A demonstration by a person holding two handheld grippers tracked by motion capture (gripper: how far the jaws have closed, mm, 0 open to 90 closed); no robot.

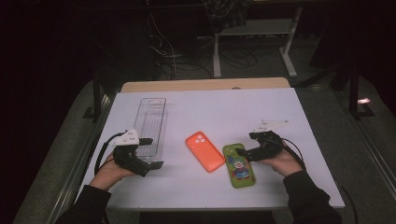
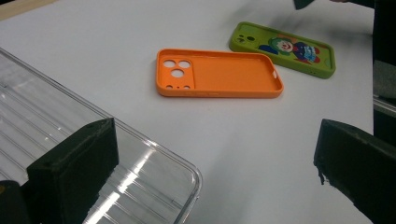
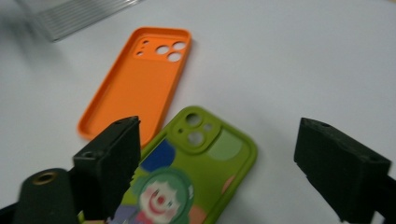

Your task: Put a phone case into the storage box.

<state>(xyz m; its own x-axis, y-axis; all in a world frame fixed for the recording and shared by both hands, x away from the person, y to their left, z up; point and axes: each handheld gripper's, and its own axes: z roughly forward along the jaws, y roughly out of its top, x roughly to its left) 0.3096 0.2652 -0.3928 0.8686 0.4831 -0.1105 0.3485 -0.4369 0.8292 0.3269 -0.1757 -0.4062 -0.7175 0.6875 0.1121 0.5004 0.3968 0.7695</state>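
White desk (image 1: 280, 116), wood strip along its far edge, dark room all round. Cables and grey frame legs (image 1: 289, 46) on the floor beyond, a grey mat under the desk.

On the desk: clear tray (image 1: 152, 123) toward the left edge, lying lengthwise from near to far. Orange case (image 1: 204, 151) mid-desk, open side up, camera holes at its far end. Green case (image 1: 238, 164) just right of it, clown print up, the two close but apart.

Left tool (image 1: 150, 153) near the desk's left front corner, gripped by a hand (image 1: 109, 170), jaws spread wide. One jaw over the tray's near end, the other over bare desk just off its near corner. Nothing between them but tray rim and desk. Orange case well ahead of the jaws in the left gripper view, green case beyond it.

Right tool (image 1: 244, 153) at the green case's far end, jaws wide open, holding nothing. In the right gripper view, green case (image 3: 196, 177) running down between the jaws, one jaw over its edge; touching or not, cannot tell.
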